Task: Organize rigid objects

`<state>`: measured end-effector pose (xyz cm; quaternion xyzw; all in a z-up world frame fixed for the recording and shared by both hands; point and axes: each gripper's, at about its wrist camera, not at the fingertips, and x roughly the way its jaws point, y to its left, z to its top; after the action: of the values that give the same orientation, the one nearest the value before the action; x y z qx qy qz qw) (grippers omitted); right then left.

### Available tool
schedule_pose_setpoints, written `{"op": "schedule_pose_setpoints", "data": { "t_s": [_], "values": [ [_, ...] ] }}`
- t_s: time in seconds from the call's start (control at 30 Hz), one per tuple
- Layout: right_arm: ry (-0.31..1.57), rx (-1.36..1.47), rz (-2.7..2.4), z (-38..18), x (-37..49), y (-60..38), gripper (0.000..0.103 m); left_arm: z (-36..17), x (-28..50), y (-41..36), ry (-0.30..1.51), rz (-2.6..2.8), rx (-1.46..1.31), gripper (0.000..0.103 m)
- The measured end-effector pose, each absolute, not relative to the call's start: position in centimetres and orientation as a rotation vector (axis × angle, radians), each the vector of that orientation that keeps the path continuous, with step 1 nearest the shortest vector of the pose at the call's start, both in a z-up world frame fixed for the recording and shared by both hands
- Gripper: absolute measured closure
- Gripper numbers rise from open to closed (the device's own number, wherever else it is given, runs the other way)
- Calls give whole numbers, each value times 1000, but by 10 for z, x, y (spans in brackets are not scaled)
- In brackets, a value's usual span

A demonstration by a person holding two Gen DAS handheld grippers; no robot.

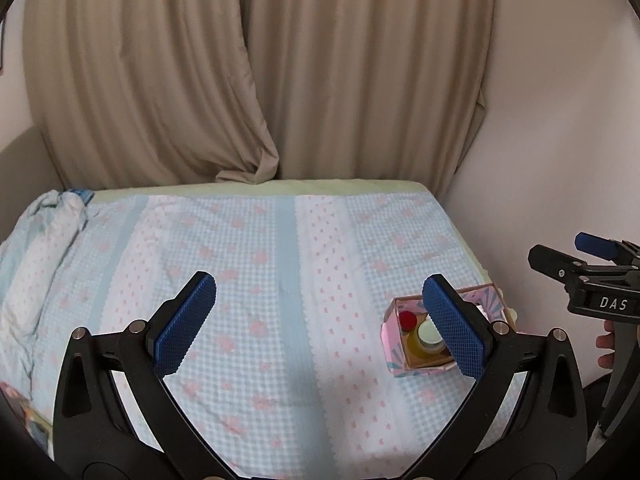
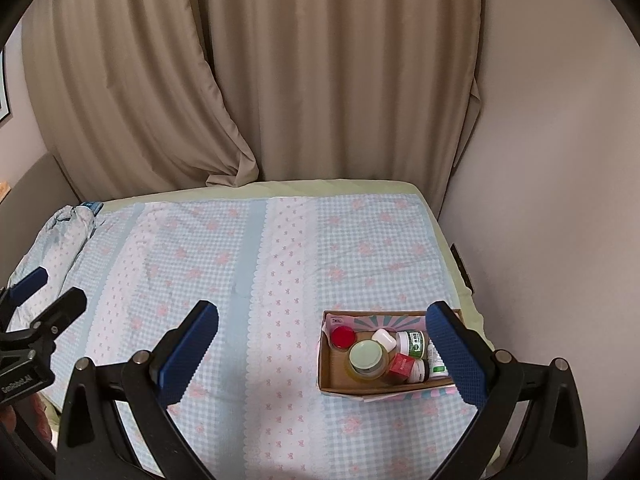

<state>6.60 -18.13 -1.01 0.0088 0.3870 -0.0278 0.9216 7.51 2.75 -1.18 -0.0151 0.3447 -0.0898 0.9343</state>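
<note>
The small jars and bottles (image 2: 394,354) are gathered in the open cardboard box (image 2: 352,386) at four o'clock on the checked bedspread (image 2: 240,280) (kept tidy together), while the jaws of the left gripper (image 1: 320,320) and right gripper (image 2: 326,350) are held wide apart, empty.

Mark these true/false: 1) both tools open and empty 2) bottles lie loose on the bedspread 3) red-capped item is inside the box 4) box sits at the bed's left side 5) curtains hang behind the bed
1) True: left tool and right tool are open, holding nothing.
2) False: the bottles sit inside the cardboard box.
3) True: the red cap is in the box.
4) False: the box is at the right, near the wall.
5) True: beige curtains.
</note>
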Motion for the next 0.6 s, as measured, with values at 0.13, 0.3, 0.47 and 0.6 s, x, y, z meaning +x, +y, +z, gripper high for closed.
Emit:
{"op": "schedule_pose_setpoints", "data": {
  "t_s": [0.13, 0.3, 0.47, 0.6],
  "values": [
    [793, 16, -54, -10, 65, -180, 0, -12, 73, 29, 702, -188, -32, 0],
    [792, 17, -55, -10, 65, -179, 0, -12, 70, 30, 701, -187, -35, 0],
    [793, 19, -55, -10, 65, -180, 0, -12, 70, 29, 701, -186, -34, 0],
    [790, 18, -56, -9, 65, -180, 0, -12, 69, 28, 700, -183, -32, 0]
  ]
}}
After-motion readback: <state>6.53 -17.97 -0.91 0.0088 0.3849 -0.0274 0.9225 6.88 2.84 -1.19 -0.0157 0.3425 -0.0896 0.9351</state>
